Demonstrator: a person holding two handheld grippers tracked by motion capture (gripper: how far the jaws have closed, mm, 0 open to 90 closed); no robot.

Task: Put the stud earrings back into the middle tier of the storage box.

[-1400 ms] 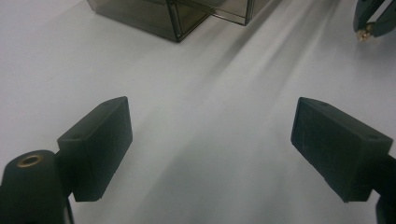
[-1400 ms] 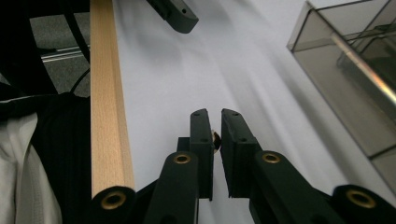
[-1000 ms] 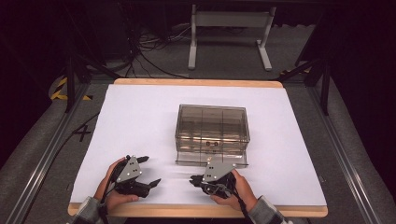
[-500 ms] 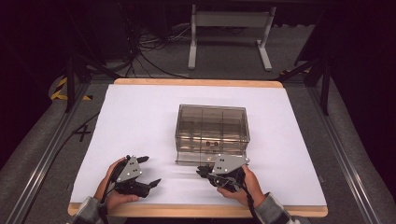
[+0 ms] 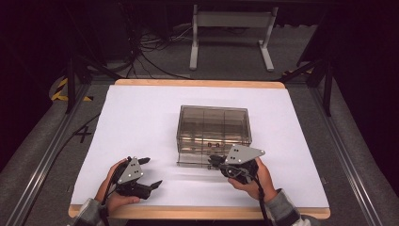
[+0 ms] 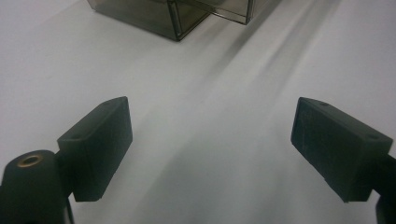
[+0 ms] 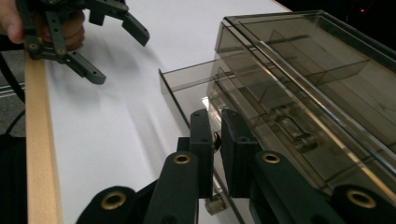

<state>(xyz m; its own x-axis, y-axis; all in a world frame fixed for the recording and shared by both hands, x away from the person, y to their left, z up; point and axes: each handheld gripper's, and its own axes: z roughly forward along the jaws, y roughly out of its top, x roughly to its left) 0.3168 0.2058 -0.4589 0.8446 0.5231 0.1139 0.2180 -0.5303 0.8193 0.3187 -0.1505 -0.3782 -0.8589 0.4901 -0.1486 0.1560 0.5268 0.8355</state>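
A smoky clear drawer box [image 5: 214, 129] stands mid-table, also seen from the left gripper view [image 6: 173, 14] and the right gripper view [image 7: 303, 70]. Its lowest drawer [image 7: 187, 88] is pulled out a little toward me. My right gripper [image 5: 211, 161] hovers at the box's front, above that drawer. Its jaws [image 7: 215, 121] stand nearly together, with a tiny orange-and-dark piece [image 7: 216, 137] pinched between the pads; what it is I cannot make out. My left gripper [image 5: 150, 172] rests near the front left, wide open [image 6: 210, 140] with nothing between its pads, and is visible from the right gripper view [image 7: 121, 58].
A white sheet [image 5: 141, 122] covers the table, with a wooden edge [image 5: 197, 213] along the front. A small clear knob [image 7: 212, 204] sits below the right jaws. Cables and a metal stand [image 5: 230, 33] lie on the floor beyond the table.
My right gripper has risen and moved right, toward the box front, jaws still close together. The left gripper has stayed put.
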